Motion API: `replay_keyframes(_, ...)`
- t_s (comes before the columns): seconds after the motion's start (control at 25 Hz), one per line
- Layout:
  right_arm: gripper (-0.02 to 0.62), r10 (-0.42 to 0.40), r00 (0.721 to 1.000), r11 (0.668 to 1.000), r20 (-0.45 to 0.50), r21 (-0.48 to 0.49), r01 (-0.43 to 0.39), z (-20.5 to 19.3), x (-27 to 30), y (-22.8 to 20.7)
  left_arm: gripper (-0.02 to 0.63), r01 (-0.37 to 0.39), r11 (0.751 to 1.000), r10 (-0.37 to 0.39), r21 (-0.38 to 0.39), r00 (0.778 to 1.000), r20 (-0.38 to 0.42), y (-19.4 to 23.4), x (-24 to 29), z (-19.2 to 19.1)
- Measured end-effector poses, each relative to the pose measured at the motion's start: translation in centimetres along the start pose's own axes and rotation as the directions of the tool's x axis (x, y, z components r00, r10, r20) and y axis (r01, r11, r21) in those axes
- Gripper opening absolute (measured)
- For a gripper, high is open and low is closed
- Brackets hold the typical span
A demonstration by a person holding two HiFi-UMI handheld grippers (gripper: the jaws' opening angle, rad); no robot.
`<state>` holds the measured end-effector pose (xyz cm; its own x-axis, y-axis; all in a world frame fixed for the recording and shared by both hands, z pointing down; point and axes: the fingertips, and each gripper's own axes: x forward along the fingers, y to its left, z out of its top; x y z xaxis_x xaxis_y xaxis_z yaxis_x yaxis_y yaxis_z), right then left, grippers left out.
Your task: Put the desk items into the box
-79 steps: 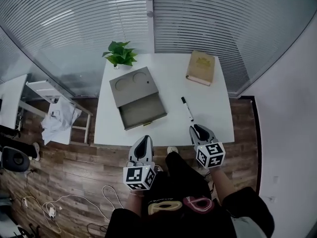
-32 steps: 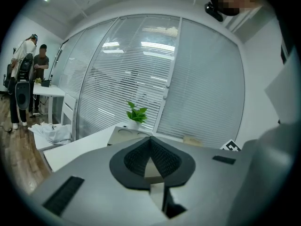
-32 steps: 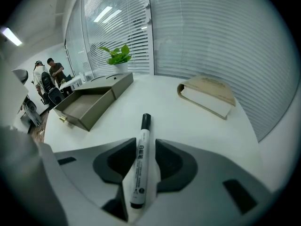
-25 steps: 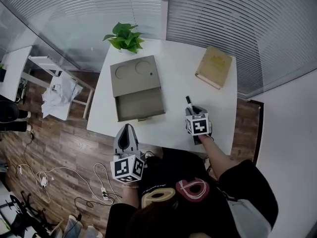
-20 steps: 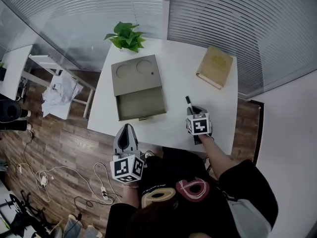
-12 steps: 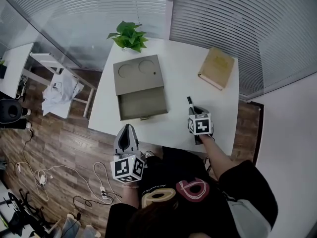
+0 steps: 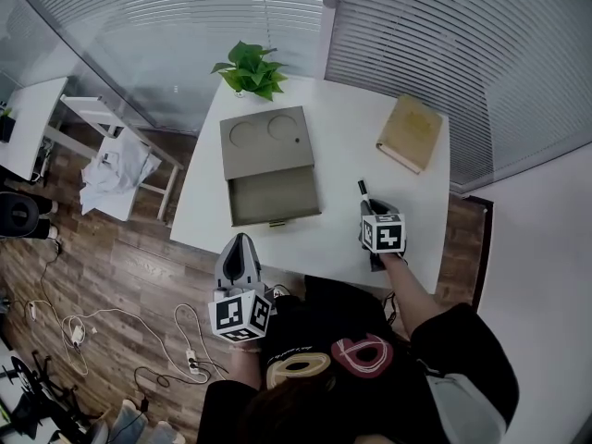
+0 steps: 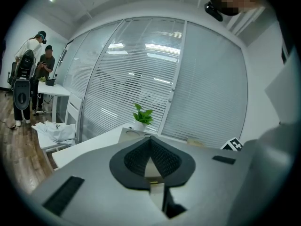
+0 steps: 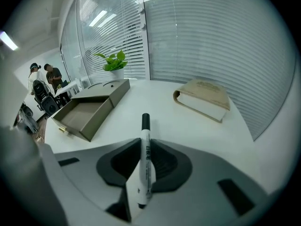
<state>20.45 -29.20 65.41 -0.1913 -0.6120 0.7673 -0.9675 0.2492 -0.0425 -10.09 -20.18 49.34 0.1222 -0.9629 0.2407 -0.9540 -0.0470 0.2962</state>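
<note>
Since the earlier frames, the right claw [image 7: 369, 209] has come in over the front edge of the white desk [image 7: 347, 141], and its jaws have just been closing around the marker [image 9: 145, 159].

Of the things the desk is carrying, the grey-brown box [image 7: 266, 140] is sitting along the left edge, with its drawer [image 7: 275, 195] standing pulled out toward the front edge. The tan book [image 7: 413, 133] is lying flat near the back right corner, well apart from the box. The potted plant [image 7: 250, 69] is standing at the back left corner, just behind the box.

Near the front right corner, the right claw is clenching the marker. Its pads are pressing on both sides of the white barrel, while the black cap is pointing toward the back edge and sticking out past the fingertips. The marker is sitting outside the box, to the right of the open drawer.

The left claw [image 7: 242, 244] is hovering off the desk, just outside the front edge near the front left corner, with its jaws clenched together on nothing.
</note>
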Motion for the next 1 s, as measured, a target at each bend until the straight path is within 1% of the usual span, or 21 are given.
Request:
replay_keyframes(0.12,0.072,0.014,0.999,1.000,0.032,-0.013,-0.013,1.3,-0.4,0.7,0.017,0.005,1.000,-0.005,0.003,1.000,0.008,0.2,0.0,0.3)
replay_keyframes(0.36,0.072,0.040,0.996,0.995,0.085,-0.092,-0.032,3.9,-1.6,2.8,0.017,0.005,1.000,-0.005,0.001,1.000,0.014,0.6,-0.7,0.6)
replay_keyframes(0.52,0.072,0.090,0.992,0.988,0.093,-0.132,-0.077,5.3,-1.9,5.4,0.017,-0.013,1.000,0.013,0.003,1.000,0.023,2.0,-1.5,1.4)
replay_keyframes(0.88,0.072,0.186,0.979,0.953,0.088,-0.258,-0.158,7.5,-1.1,10.5,0.017,-0.053,0.999,0.054,-0.011,0.997,0.048,3.7,-2.5,1.6)
replay_keyframes(1.0,0.072,0.224,0.971,0.936,0.085,-0.297,-0.190,8.3,-0.8,12.5,0.017,-0.068,0.998,0.069,-0.016,0.996,0.055,4.4,-2.7,1.8)
